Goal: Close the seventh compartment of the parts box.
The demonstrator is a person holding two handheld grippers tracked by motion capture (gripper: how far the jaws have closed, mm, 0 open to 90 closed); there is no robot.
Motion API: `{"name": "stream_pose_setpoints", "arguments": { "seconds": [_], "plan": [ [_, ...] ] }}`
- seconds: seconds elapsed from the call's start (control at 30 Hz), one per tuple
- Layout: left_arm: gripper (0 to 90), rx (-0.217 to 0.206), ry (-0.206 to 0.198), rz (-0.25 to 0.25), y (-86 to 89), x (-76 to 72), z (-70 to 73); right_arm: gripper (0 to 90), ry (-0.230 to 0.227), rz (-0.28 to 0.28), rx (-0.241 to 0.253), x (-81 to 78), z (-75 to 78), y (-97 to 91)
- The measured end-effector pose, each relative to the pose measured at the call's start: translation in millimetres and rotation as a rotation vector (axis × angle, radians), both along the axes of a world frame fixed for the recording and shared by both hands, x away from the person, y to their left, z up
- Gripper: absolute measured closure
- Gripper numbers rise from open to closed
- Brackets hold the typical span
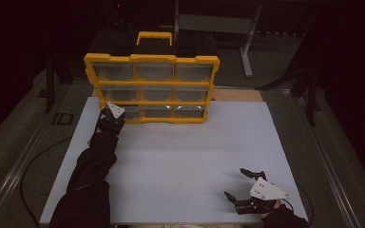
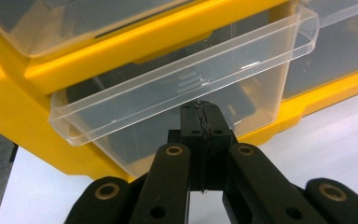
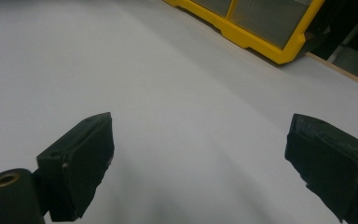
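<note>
The left gripper (image 2: 200,109) is sitting at the bottom-left drawer (image 2: 182,93) of the yellow organizer (image 1: 151,88), which is standing upright at the far edge of the white bench (image 1: 180,161). In the left gripper view its jaws are pressed fully together, pads meeting along a thin seam, with the tips right at the clear front wall of the drawer. Whether they are pinching a lip of the plastic or only resting against it I cannot tell, since the clear wall hides the contact. The drawer itself is standing partly out of its slot, its rim projecting past the yellow frame and tilted in that view.

The right gripper (image 1: 240,183) is lying low on the near right of the bench, well apart from the organizer, jaws spread wide with nothing between them; the right gripper view shows bare bench between its two pads (image 3: 81,158).

Judging from this, the step in hand is working that drawer along its slot. To do it well, the left hand should be travelling straight along the drawer's own line, not sideways, so the thin walls are not binding in the frame. Keeping the tips level with the front wall matters: a downward lean could be tipping the drawer or slipping off the smooth plastic. The organizer is standing free, so a firm tug could be dragging or toppling it; the idle right gripper could be steadying the frame.
</note>
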State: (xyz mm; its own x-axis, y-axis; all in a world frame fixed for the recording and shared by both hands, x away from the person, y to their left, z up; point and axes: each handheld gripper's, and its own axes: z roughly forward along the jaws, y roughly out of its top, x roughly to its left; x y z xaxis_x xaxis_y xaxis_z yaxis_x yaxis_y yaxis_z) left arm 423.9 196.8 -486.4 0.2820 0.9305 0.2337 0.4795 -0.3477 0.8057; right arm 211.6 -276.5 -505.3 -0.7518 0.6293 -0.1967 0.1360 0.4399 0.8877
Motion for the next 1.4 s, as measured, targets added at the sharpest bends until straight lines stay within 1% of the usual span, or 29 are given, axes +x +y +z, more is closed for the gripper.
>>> {"name": "stream_pose_setpoints", "arguments": {
  "seconds": [0.07,0.27,0.3,0.43,0.47,0.53,0.6,0.7,0.77,0.83,0.87,0.93,1.0,1.03,1.07,1.13,1.2,1.23,1.27,1.3,1.33,1.4],
  "plan": [
    [89.9,0.006,0.002,0.001,-0.3,2.3,0.4,7.9,0.001,-0.002,0.001,0.0,0.0,-0.1],
    [89.9,-0.002,0.0,0.007,-1.0,7.5,0.5,7.9,0.003,-0.001,-0.001,0.2,-0.2,-0.5],
    [89.8,0.005,0.0,0.008,-1.1,8.4,0.6,7.9,0.002,-0.001,-0.001,0.3,-0.3,-0.4],
    [89.9,0.006,0.003,0.013,-2.0,12.5,0.5,7.9,0.003,0.0,-0.004,0.3,-0.5,-0.4],
    [89.9,0.004,0.004,0.011,-2.0,13.0,0.3,7.9,0.002,0.001,-0.003,0.5,-0.6,-0.5],
    [89.9,0.017,0.001,0.005,-2.5,12.9,-0.8,7.9,0.003,0.0,-0.002,0.5,-0.7,-0.4],
    [89.9,0.008,0.002,0.006,-1.9,13.2,-0.8,7.9,0.006,0.002,-0.001,0.5,-1.0,-0.1],
    [89.9,0.013,0.006,0.005,-2.0,13.3,-0.4,7.9,0.006,0.003,-0.003,0.5,-1.0,0.3],
    [89.9,0.008,0.011,0.002,-1.5,13.4,0.1,7.9,0.005,0.003,-0.001,0.5,-1.0,0.2],
    [89.8,0.0,0.02,0.018,-1.7,12.8,0.5,7.9,0.005,0.004,-0.005,0.8,-1.2,0.0],
    [89.8,-0.013,0.023,0.023,-1.6,12.0,0.5,7.9,0.007,0.002,-0.005,0.6,-1.2,0.2],
    [89.7,-0.028,0.031,0.019,-1.1,10.1,0.2,7.9,0.005,0.001,-0.003,0.4,-0.9,0.1],
    [89.5,-0.025,0.034,0.013,-1.1,7.5,-0.3,7.9,0.004,0.001,-0.004,0.6,-0.9,-0.3],
    [89.2,-0.031,0.038,0.013,-0.8,6.5,-0.7,7.9,0.007,0.0,-0.004,0.5,-1.1,-0.3],
    [87.1,-0.034,0.043,0.01,-0.2,5.5,-0.8,7.9,0.006,0.001,-0.005,0.5,-1.2,-0.2],
    [86.0,-0.044,0.043,0.008,0.2,3.1,-0.7,7.9,0.005,0.002,-0.006,0.3,-1.0,0.3],
    [82.4,-0.043,0.046,0.004,0.3,2.2,-0.6,7.9,0.005,0.003,-0.006,0.2,-0.9,0.4],
    [82.4,-0.043,0.046,0.004,0.3,2.2,-0.6,7.9,0.005,0.004,-0.005,0.3,-0.9,0.4],
    [79.1,-0.053,0.048,-0.002,-0.3,-0.6,-0.5,7.9,0.006,0.002,-0.006,0.4,-1.0,0.3],
    [78.3,-0.06,0.051,-0.004,-0.7,-1.4,-0.2,7.9,0.004,0.004,-0.007,0.6,-0.9,0.2],
    [74.7,-0.06,0.049,-0.003,-1.5,-2.4,0.0,7.9,0.003,0.005,-0.007,0.4,-0.8,0.6],
    [70.7,-0.063,0.048,-0.002,-3.0,-4.3,0.9,7.9,0.003,0.004,-0.009,0.1,-0.7,0.9]
  ]
}}
